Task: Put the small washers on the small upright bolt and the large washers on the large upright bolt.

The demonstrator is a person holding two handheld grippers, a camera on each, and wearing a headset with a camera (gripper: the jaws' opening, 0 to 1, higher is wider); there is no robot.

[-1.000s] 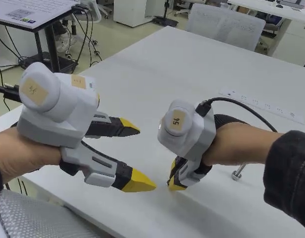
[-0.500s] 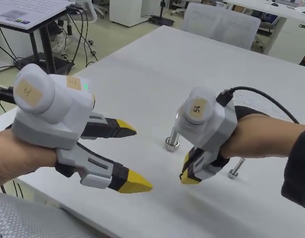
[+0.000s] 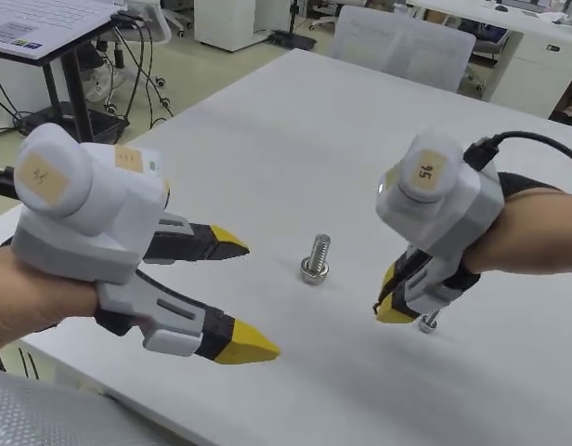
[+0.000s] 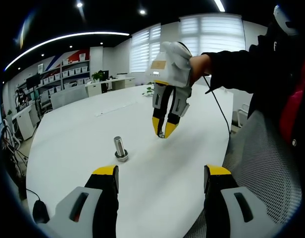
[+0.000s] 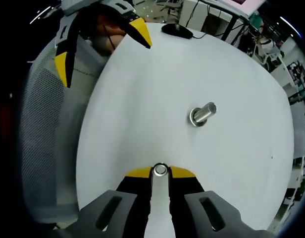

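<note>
Right tongs (image 3: 390, 314) have swung right, baring the large bolt (image 3: 315, 258), pinching a small washer (image 5: 161, 170); left tongs (image 3: 258, 299) wide.

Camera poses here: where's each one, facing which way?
Head view: on the headset, looking forward-down at the table; shows the person's arms, left gripper, right gripper.
Left gripper view: on the left gripper, facing across the table at the right gripper; own jaws at bottom.
Right gripper view: on the right gripper, facing down at the table; own jaws pinch a washer.
All three share the large bolt.
</note>
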